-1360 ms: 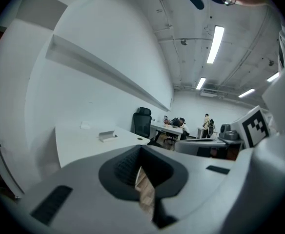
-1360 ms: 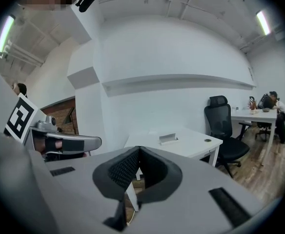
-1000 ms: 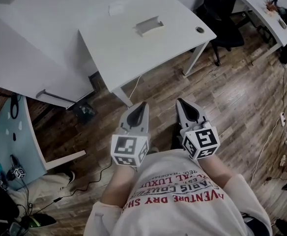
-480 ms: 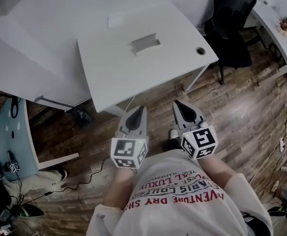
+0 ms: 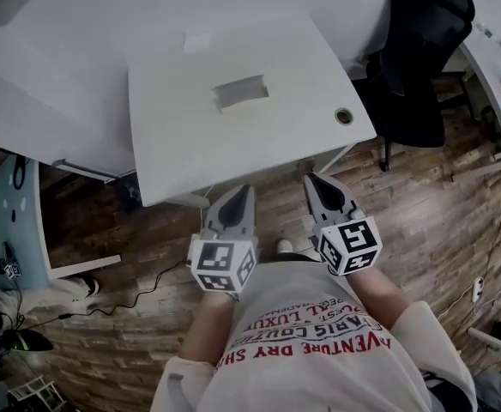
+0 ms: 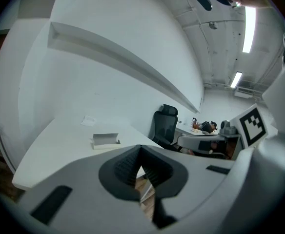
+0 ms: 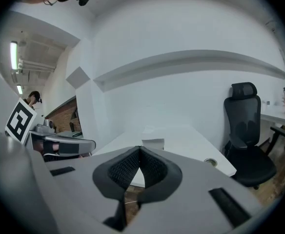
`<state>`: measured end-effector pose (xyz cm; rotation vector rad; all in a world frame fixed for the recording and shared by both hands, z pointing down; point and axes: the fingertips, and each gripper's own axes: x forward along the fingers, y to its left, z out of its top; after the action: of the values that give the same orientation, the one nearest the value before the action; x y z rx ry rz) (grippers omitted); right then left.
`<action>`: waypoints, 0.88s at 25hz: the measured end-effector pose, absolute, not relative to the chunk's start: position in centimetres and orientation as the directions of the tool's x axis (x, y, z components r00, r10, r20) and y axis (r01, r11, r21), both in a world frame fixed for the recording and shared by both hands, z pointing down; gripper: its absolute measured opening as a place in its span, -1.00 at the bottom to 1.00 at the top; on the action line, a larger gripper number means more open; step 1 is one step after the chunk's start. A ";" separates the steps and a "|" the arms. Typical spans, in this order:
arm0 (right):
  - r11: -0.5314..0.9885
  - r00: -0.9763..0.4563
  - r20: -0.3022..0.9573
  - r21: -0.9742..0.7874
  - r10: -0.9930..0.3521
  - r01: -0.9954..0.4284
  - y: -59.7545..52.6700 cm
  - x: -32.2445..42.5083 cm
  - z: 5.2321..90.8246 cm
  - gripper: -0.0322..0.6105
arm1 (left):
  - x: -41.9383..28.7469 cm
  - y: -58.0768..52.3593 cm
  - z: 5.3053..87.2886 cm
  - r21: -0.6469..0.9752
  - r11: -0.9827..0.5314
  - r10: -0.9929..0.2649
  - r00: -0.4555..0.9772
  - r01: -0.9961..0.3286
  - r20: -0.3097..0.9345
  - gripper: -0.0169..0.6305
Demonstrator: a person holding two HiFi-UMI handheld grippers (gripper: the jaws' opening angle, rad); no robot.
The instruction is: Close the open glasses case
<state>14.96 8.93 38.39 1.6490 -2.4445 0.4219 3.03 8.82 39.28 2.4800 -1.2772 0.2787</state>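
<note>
Standing short of the near edge of the desk (image 5: 190, 144): left hand-held gripper (image 5: 244, 192) and right hand-held gripper (image 5: 315, 181) both pressed together, empty. We see the glasses case (image 5: 240, 92) mid-desk, straight ahead of the left one, long axis parallel to that edge. Pale, boxy; lid probably up, too small to confirm.

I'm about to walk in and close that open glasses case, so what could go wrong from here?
1. The glasses case lies loose mid-table: a push on its lid may slide it rather than shut it.
2. The pale case hardly stands out from the white table, so depth is easily misjudged.
3. The left tool and right tool, both shut, hang short of the table's near edge; a low approach could clip it.
</note>
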 end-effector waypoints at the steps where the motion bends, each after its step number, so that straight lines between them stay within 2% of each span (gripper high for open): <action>1: 0.349 -0.379 0.292 -0.152 -0.878 -0.925 8.5 15.3 38.6 -0.86 | 3.3 8.5 39.6 0.202 -0.536 -0.749 0.573 -0.819 0.333 -0.95; 6: 0.368 -0.405 0.311 -0.173 -0.860 -0.914 6.0 15.3 39.8 -0.86 | 2.7 5.7 41.0 0.206 -0.491 -0.763 0.532 -0.846 0.367 -0.95; 9: 0.339 -0.373 0.335 -0.157 -0.865 -0.928 3.7 16.1 40.6 -0.86 | 3.0 3.4 41.6 0.217 -0.487 -0.760 0.533 -0.846 0.372 -0.95; 22: 0.256 -0.289 0.390 -0.136 -0.874 -0.957 -10.4 15.3 41.6 -0.86 | 2.3 -12.2 42.1 0.221 -0.575 -0.697 0.613 -0.788 0.372 -0.95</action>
<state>15.32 -10.39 41.55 1.7090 -2.2915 0.5117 2.25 -12.19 42.14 2.4775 -1.1905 0.3463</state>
